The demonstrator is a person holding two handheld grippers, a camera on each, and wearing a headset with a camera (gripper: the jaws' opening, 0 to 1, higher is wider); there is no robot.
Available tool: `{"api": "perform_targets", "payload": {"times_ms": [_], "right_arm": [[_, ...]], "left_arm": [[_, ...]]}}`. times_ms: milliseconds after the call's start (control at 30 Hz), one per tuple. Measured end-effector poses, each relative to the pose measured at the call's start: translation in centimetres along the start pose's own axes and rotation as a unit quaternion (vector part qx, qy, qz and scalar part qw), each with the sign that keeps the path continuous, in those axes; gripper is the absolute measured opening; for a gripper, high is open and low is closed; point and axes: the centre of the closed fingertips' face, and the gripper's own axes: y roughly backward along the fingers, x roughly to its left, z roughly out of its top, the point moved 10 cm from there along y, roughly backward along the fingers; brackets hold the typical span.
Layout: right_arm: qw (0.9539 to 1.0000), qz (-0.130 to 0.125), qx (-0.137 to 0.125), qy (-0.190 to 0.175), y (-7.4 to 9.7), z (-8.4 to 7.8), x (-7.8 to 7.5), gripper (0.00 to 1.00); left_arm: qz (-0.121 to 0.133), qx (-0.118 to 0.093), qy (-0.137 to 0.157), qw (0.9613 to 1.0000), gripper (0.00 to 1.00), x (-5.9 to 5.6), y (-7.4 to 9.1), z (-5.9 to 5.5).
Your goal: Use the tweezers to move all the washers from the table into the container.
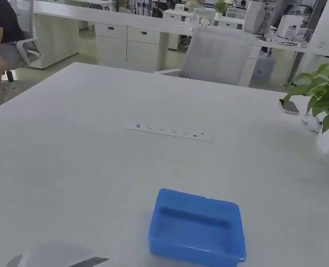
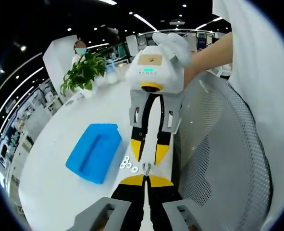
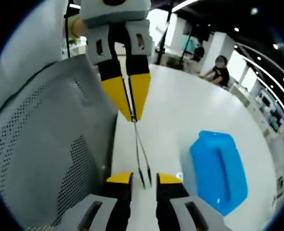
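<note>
The tweezers [image 3: 138,149] hang in the air just off the table [image 1: 69,144] edge, in front of a grey mesh chair [image 2: 218,159]. Their joined end is pinched in the yellow tips of the left gripper [image 3: 132,115], which are clamped tight on it. From there the two thin arms run across to the right gripper [image 3: 144,179] and spread slightly, and their points end in the gap between its parted jaws. Those jaws stand on either side of the arms and do not squeeze them.

The washers [image 2: 127,164] lie as a small cluster of white rings on the table, near its edge and just beside the blue container [image 2: 93,151], apart from it. Whether any washer sits inside the container cannot be told.

The two grippers face each other tip to tip along the table edge. The left gripper view looks straight at the right gripper's white body, with a white-gloved hand [image 2: 173,45] wrapped round its top and a bare forearm [image 2: 209,53] reaching in from the right. The right gripper view gives the full length of the tweezers, which the left gripper view foreshortens to a short sliver.

The head view looks further out over the table, with the container [image 1: 197,228] near the bottom, a white power strip [image 1: 170,132] beyond it and a green plant [image 1: 325,94] at the right
</note>
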Motion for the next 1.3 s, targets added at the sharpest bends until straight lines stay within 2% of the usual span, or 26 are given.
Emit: {"api": "perform_targets", "payload": {"times_ms": [167, 333, 533, 633, 833, 933, 1000, 1300], "right_arm": [[1.0, 0.005, -0.005, 0.002, -0.4, 0.0, -0.1, 0.14], [0.9999, 0.008, -0.006, 0.01, -0.5, -0.1, -0.2, 0.09], [0.9998, -0.001, -0.008, 0.016, -0.6, -0.1, -0.3, 0.07], [0.9998, -0.008, -0.016, 0.005, -0.6, 0.0, -0.6, 0.07], [0.9978, -0.025, -0.044, -0.042, -0.8, -0.1, -1.7, 0.07], [0.9965, -0.024, -0.052, -0.061, -0.8, -0.2, -2.0, 0.07], [0.996, -0.024, -0.053, -0.068, -0.9, -0.3, -2.2, 0.07], [0.9934, -0.024, -0.065, -0.091, -0.9, -0.2, -2.1, 0.07]], "left_arm": [[0.002, 0.005, -0.015, 0.9999, 0.0, -0.3, -0.1, 0.4], [0.009, 0.021, -0.039, 0.999, 0.0, -0.7, -0.2, 0.7], [0.014, 0.03, -0.056, 0.9979, 0.0, -0.6, -0.2, 0.9], [0.014, 0.029, -0.06, 0.9977, 0.0, -0.2, -0.1, 1.3], [0.015, 0.019, -0.049, 0.9985, 0.0, 1.3, -0.1, 1.9], [0.012, 0.014, -0.04, 0.999, 0.0, 1.8, -0.2, 2.0], [0.006, 0.006, -0.023, 0.9997, 0.0, 2.3, -0.4, 2.1], [-0.03, -0.01, 0.004, 0.9995, 0.0, 4.1, -0.6, 2.3]]}}
